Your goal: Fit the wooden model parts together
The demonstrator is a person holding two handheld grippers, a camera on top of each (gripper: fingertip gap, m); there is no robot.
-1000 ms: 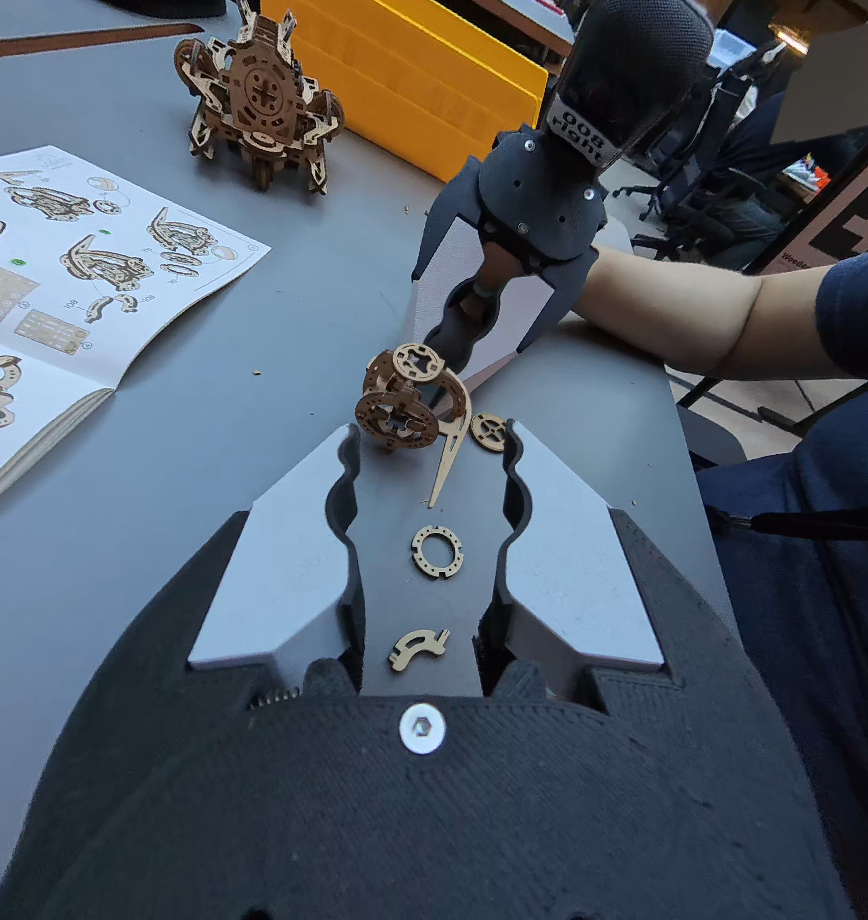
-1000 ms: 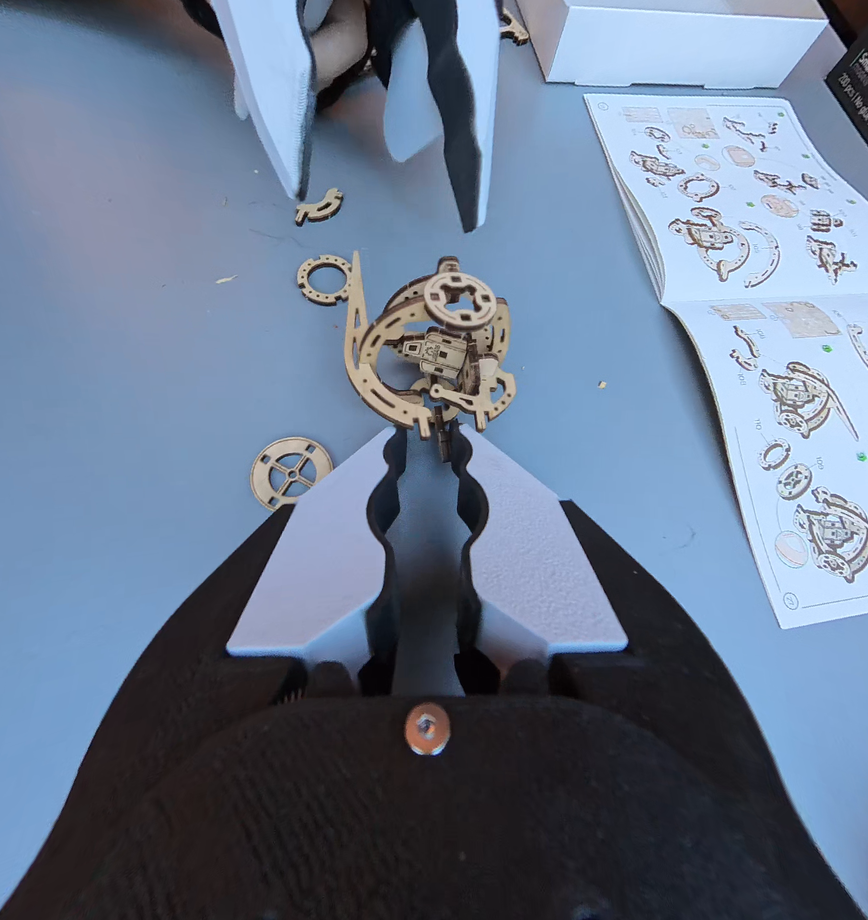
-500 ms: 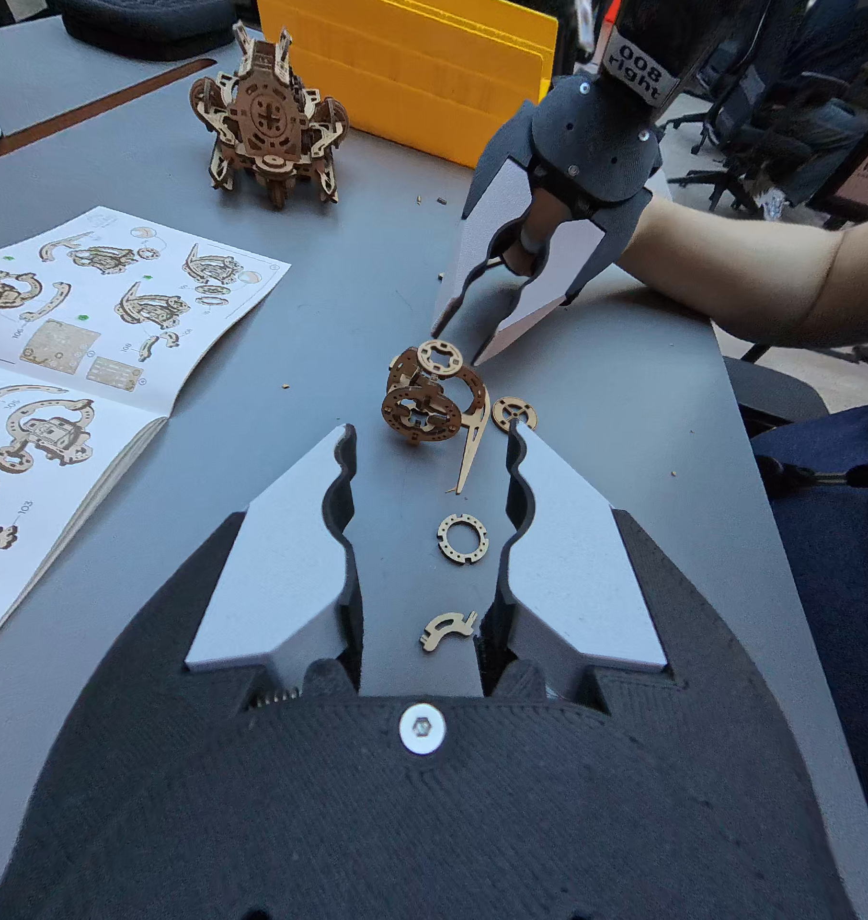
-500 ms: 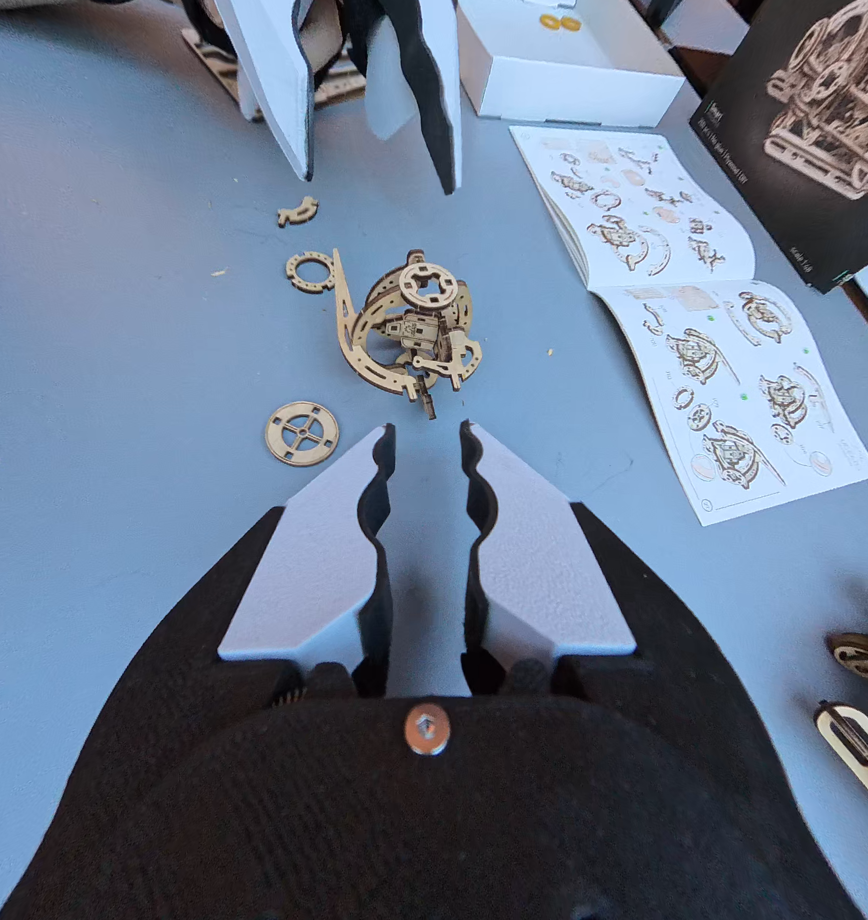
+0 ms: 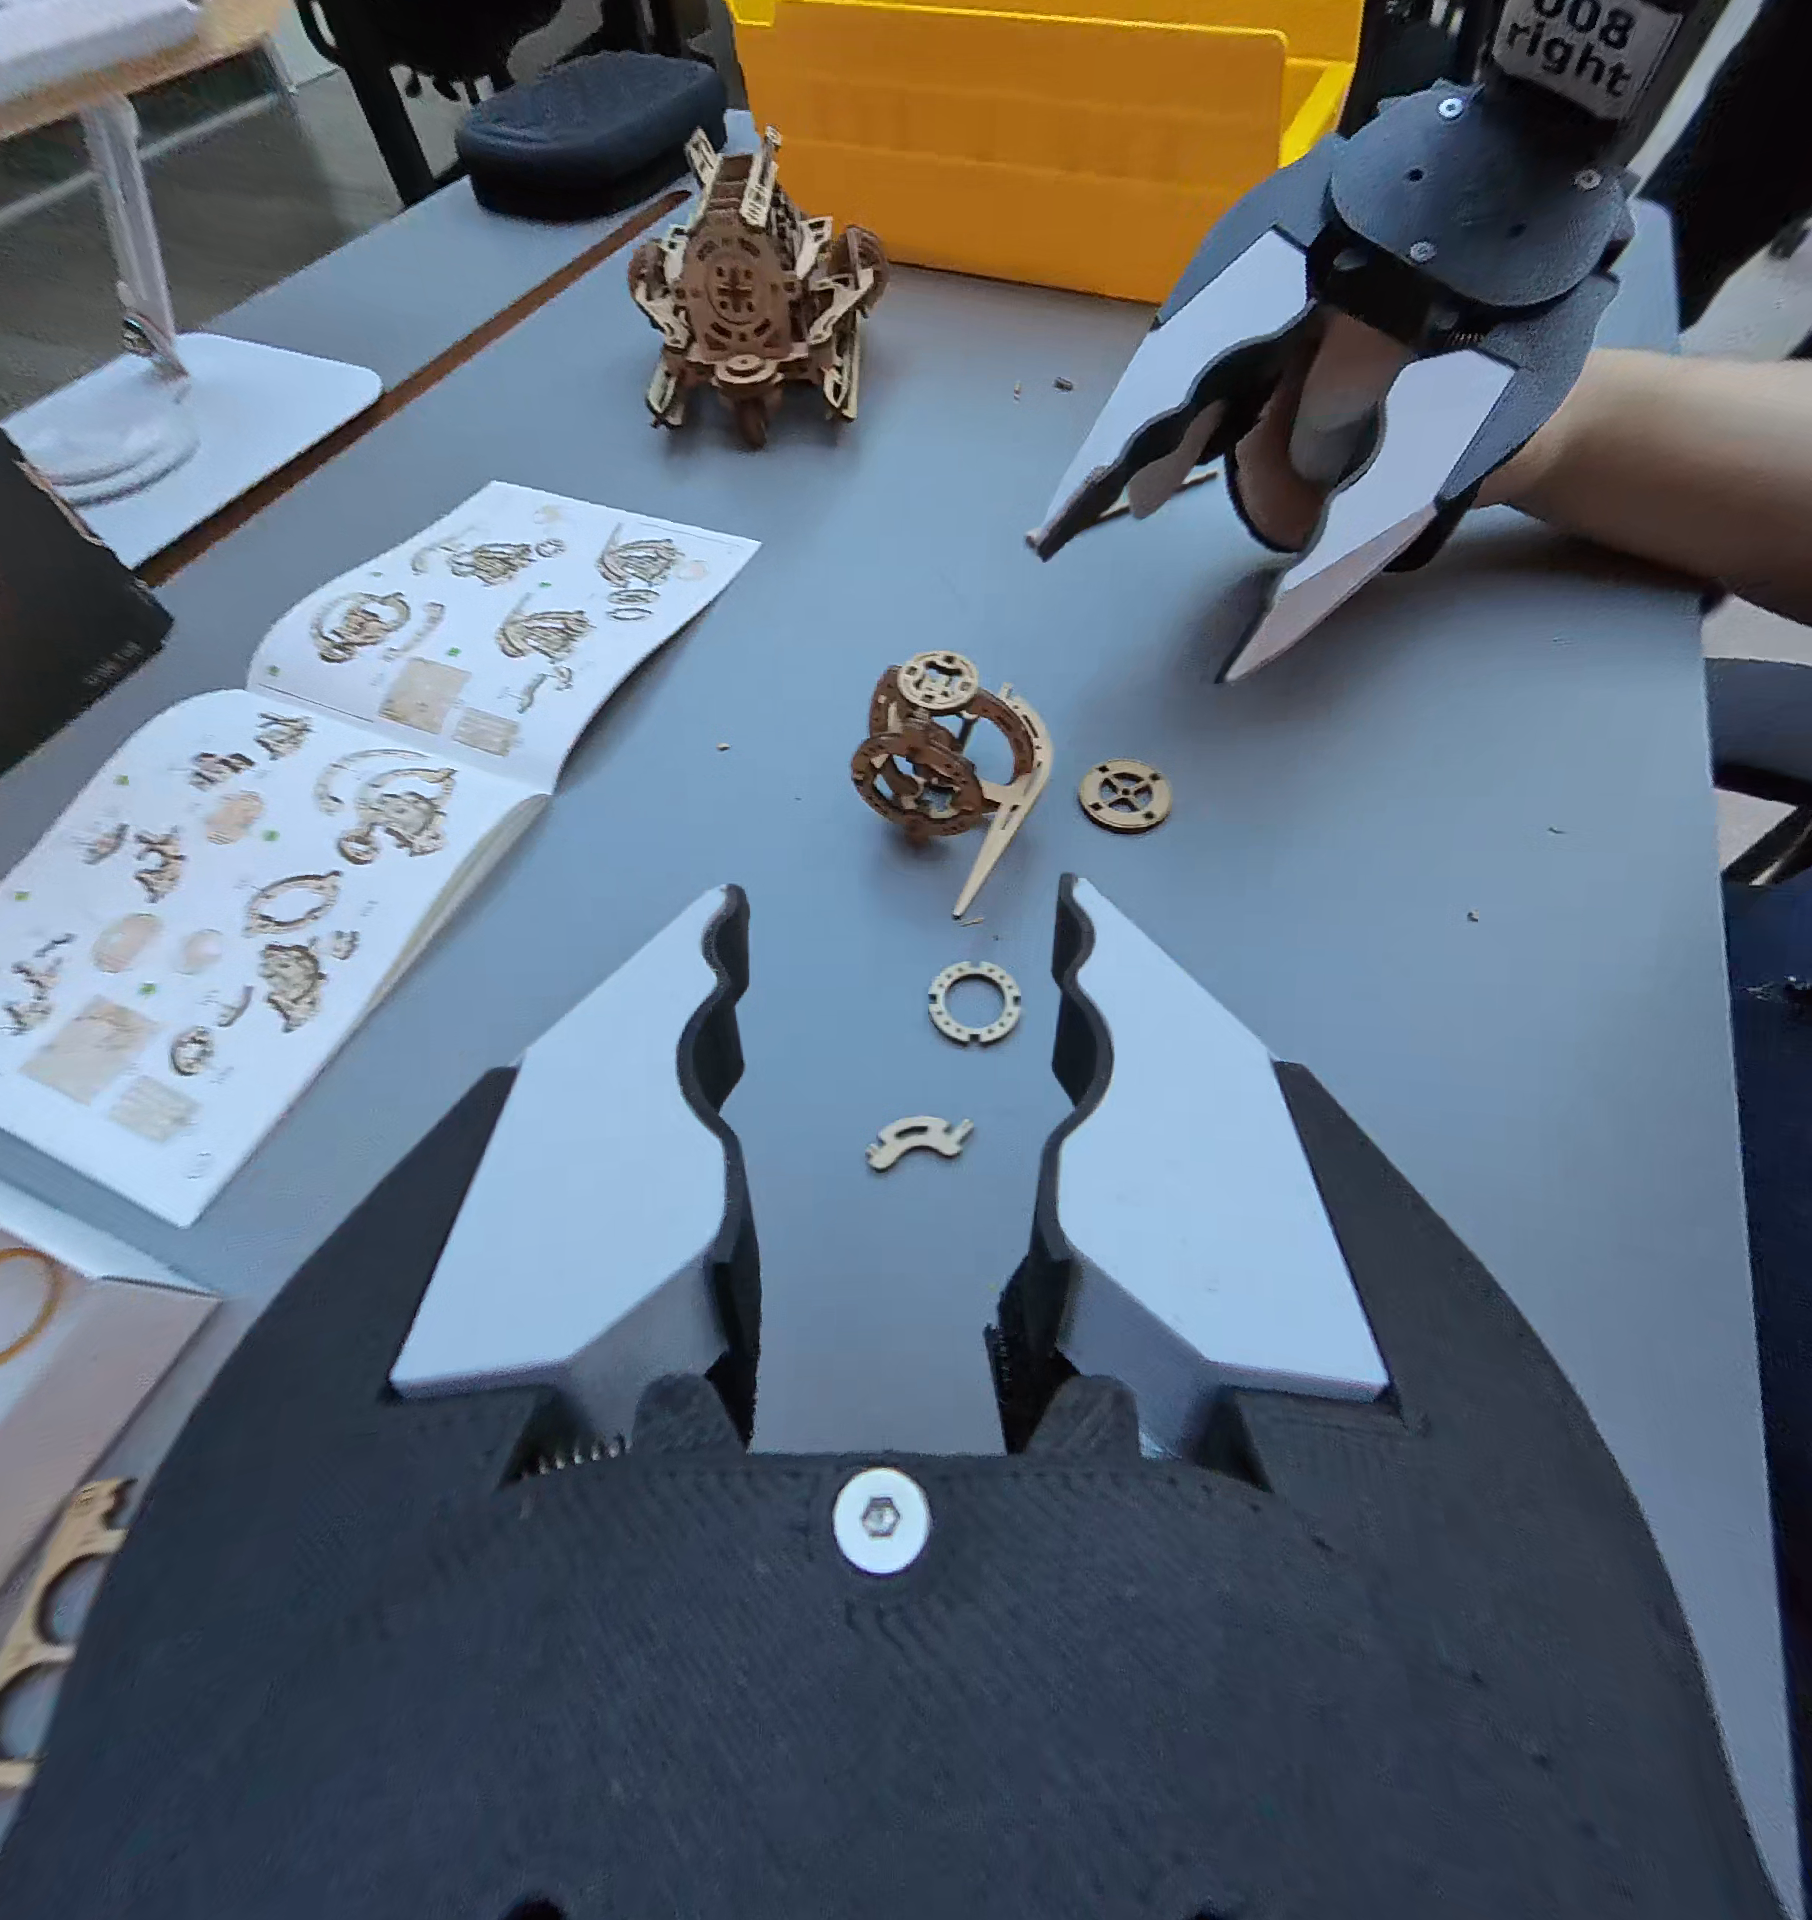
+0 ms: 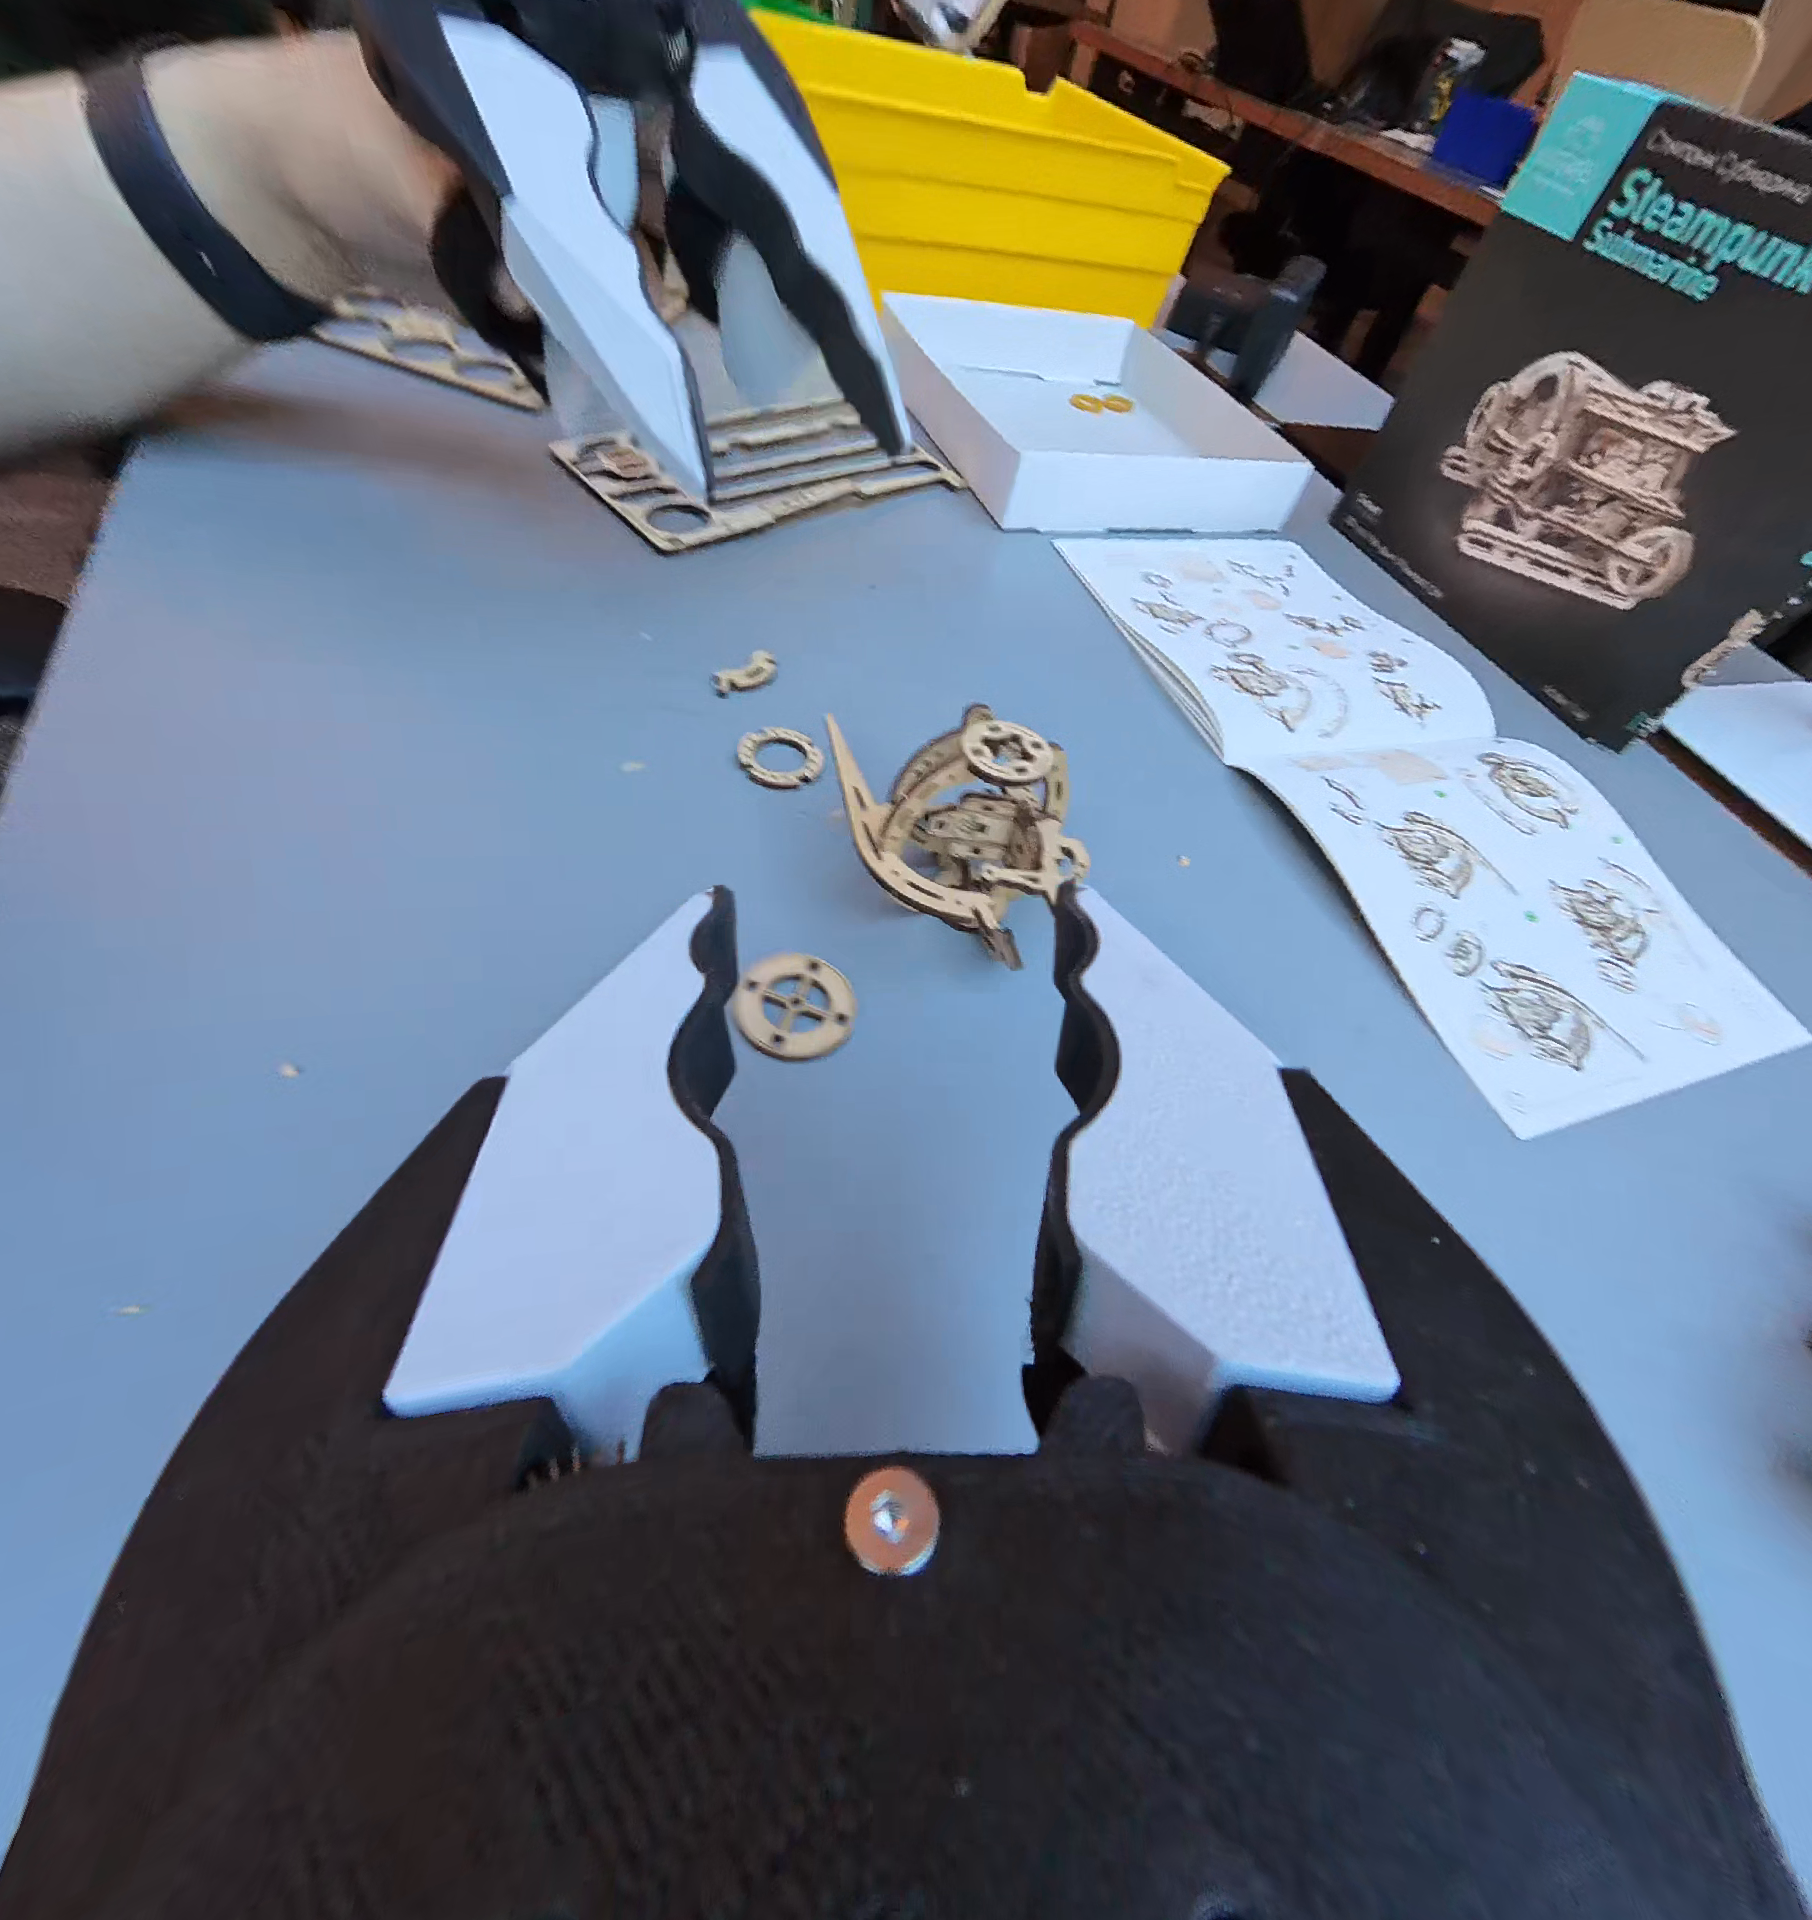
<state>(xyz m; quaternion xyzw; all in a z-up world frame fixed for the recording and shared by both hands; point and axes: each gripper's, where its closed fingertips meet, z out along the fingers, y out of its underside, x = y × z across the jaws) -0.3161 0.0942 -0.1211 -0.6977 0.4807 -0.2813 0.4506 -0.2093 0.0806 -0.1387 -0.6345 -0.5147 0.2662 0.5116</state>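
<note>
A small wooden sub-assembly (image 5: pixel 933 764) with a pointed arm rests on the grey table (image 5: pixel 1401 935); it also shows in the right wrist view (image 6: pixel 969 831). Loose parts lie around it: a spoked wheel (image 5: pixel 1123 796) (image 6: pixel 793 1006), a toothed ring (image 5: pixel 974 1003) (image 6: pixel 775 755) and a small curved piece (image 5: pixel 918 1141) (image 6: pixel 744 673). My left gripper (image 5: pixel 900 902) is open and empty, raised above the ring and curved piece. My right gripper (image 6: pixel 894 906) is open and empty, just short of the sub-assembly; it also shows far right in the left wrist view (image 5: pixel 1130 608).
An open instruction booklet (image 5: pixel 289 821) (image 6: pixel 1453 831) lies beside the parts. A finished wooden model (image 5: pixel 751 296) and a yellow bin (image 5: pixel 1016 156) stand at the far end. A white box (image 6: pixel 1089 436), punched wooden sheets (image 6: pixel 756 478) and a dark kit box (image 6: pixel 1629 395) stand behind my left gripper.
My right gripper let go of the sub-assembly, opened wide and drew back and up. My left gripper also pulled back and rose. The sub-assembly now rests on the table.
</note>
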